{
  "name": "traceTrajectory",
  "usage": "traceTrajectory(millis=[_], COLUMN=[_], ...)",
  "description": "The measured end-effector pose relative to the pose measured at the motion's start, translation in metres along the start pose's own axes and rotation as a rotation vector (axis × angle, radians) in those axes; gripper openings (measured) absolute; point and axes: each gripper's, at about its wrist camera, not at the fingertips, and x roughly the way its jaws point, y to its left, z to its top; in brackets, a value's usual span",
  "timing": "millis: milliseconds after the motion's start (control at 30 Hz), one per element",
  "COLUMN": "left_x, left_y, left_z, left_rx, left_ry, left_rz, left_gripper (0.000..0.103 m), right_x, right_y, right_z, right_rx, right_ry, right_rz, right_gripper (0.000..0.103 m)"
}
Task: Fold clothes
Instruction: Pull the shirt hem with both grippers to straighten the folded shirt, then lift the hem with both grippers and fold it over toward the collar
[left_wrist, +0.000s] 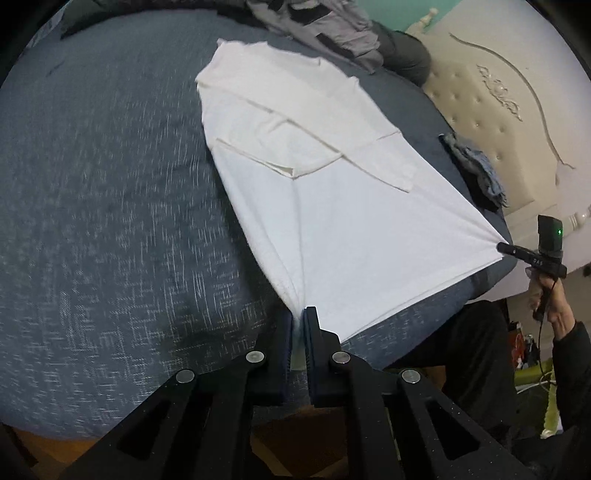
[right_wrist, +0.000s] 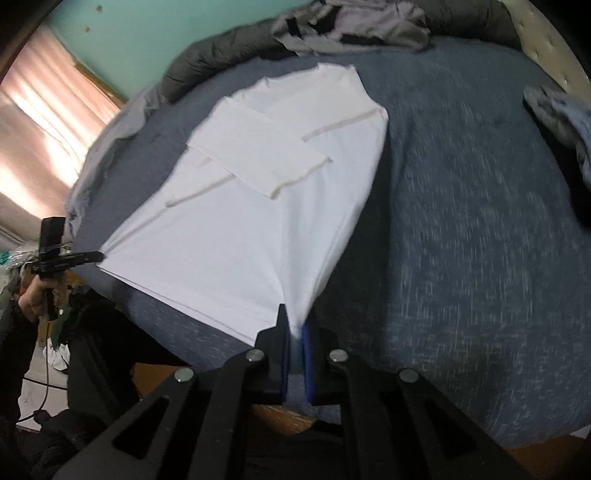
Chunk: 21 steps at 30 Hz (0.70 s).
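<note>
A white shirt (left_wrist: 325, 177) lies on the blue-grey bed (left_wrist: 110, 206), its sleeves folded in across the body. My left gripper (left_wrist: 298, 314) is shut on the shirt's near hem corner, cloth bunched between its pads. In the left wrist view my right gripper (left_wrist: 503, 246) pinches the other hem corner at the right, held by a hand (left_wrist: 550, 299). The right wrist view shows the shirt (right_wrist: 258, 192) too, with my right gripper (right_wrist: 294, 326) shut on its corner and my left gripper (right_wrist: 99, 255) gripping the far hem corner at the left. The hem is lifted taut between both.
Grey and black clothes (left_wrist: 325, 26) are piled at the bed's far side. A blue-grey garment (left_wrist: 476, 166) lies by the cream tufted headboard (left_wrist: 491, 110). Wooden floor (right_wrist: 288, 417) shows below the bed's edge. A pink curtain (right_wrist: 48, 122) hangs at the left.
</note>
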Motion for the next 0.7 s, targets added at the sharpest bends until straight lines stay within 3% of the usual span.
traceTrajectory(millis=[200, 700], left_x=[-0.026, -0.073], left_y=[-0.013, -0.027], left_z=[-0.001, -0.017], left_rx=[0.044, 0.116], left_ry=[-0.057, -0.079], left_rz=[-0.028, -0.011], left_gripper=[0.006, 0.006], right_x=[-0.027, -0.071], right_y=[0.009, 0.028], right_z=[-0.005, -0.022], right_rx=[-0.025, -0.077], right_ry=[-0.075, -0.094], right_rz=[0.052, 0.115], right_gripper=[0.005, 0.004])
